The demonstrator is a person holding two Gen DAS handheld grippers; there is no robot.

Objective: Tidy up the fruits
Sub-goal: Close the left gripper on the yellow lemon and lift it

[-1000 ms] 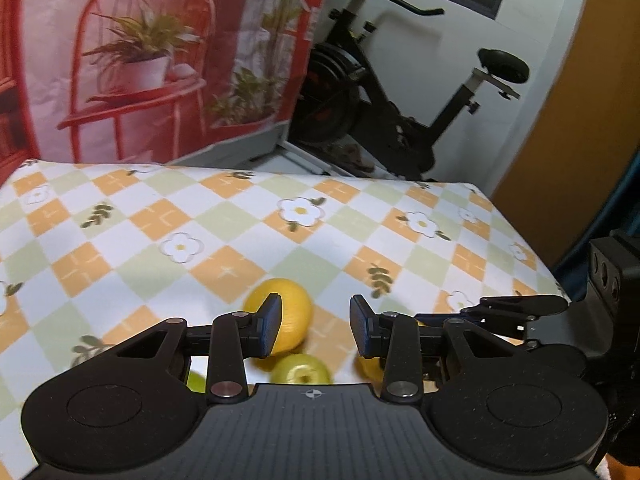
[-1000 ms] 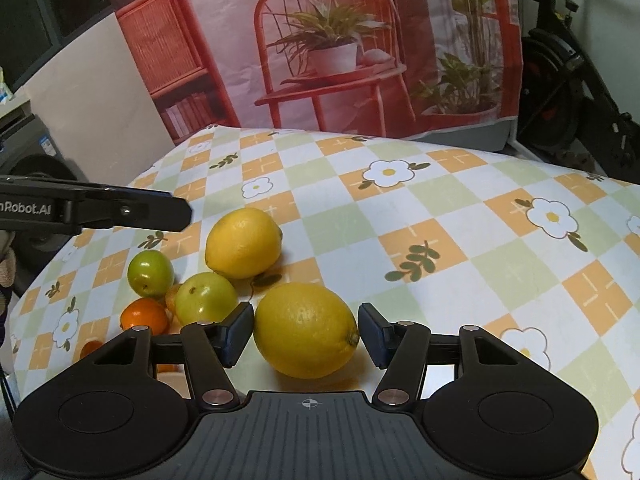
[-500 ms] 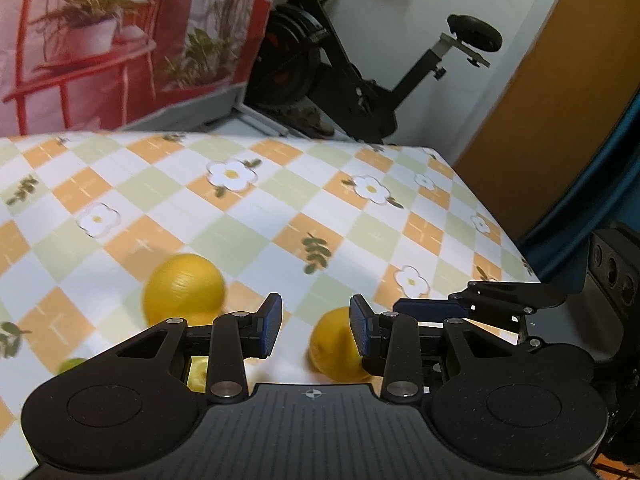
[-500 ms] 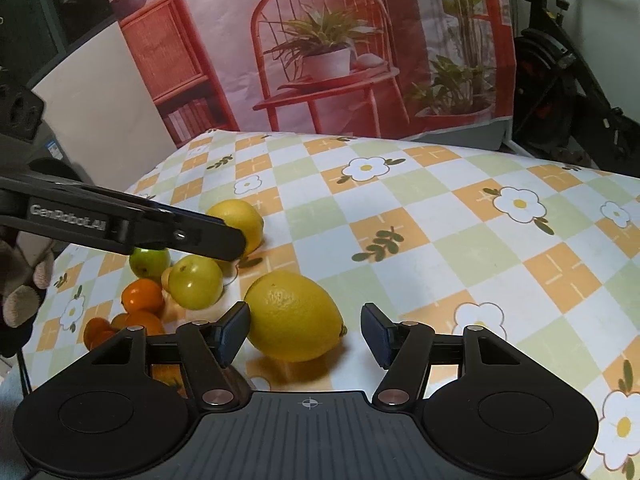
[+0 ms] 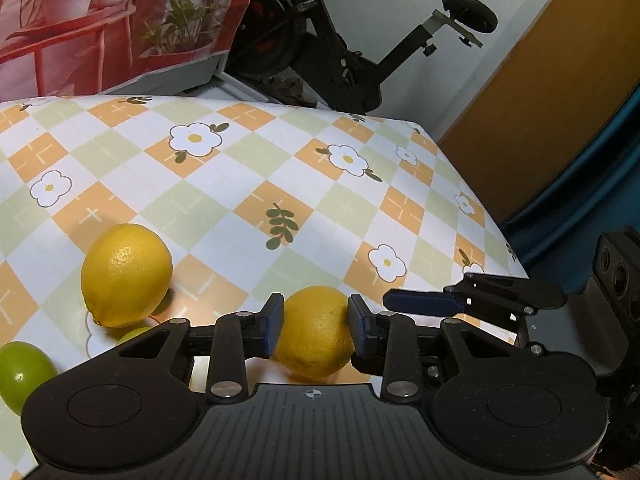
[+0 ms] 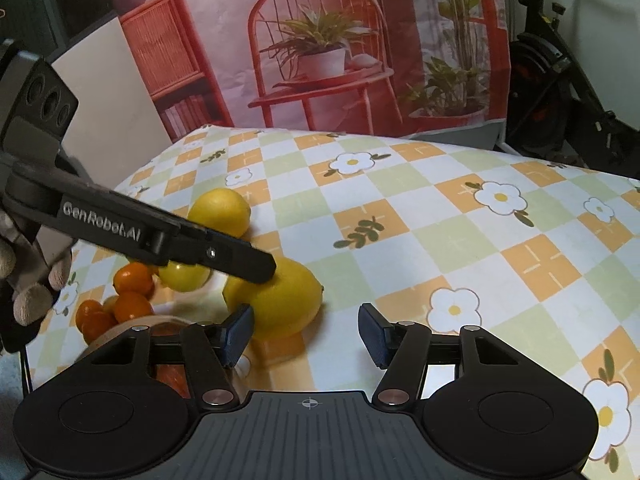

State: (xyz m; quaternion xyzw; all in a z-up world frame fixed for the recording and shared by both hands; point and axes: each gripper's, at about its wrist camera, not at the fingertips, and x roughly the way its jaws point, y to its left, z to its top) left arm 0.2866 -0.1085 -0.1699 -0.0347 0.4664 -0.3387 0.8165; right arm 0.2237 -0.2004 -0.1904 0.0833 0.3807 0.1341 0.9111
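Note:
A yellow lemon (image 5: pixel 314 344) lies on the checked tablecloth, showing between the fingers of my left gripper (image 5: pixel 314 330). The jaws are closing, and the pads overlap its sides without visibly pressing. From the right wrist view, a left finger (image 6: pixel 224 256) reaches over this lemon (image 6: pixel 284 300). My right gripper (image 6: pixel 306 330) is closing slightly with nothing between its pads, the lemon ahead of its left finger. A second lemon (image 5: pixel 126 274) lies farther left. Green fruit (image 5: pixel 22 368) and small oranges (image 6: pixel 132 306) cluster beside it.
A gloved hand (image 6: pixel 28 276) holds the left gripper. A tan curved rim (image 6: pixel 120 328) shows under the right gripper's left finger. The table edge (image 5: pixel 472 200) drops off at the right. An exercise bike (image 5: pixel 340 52) and a printed backdrop (image 6: pixel 320 60) stand behind the table.
My left gripper swung right and down, from the far lemon to the near one, which now shows between its fingers. The right gripper shifted right, leaving that lemon left of its gap.

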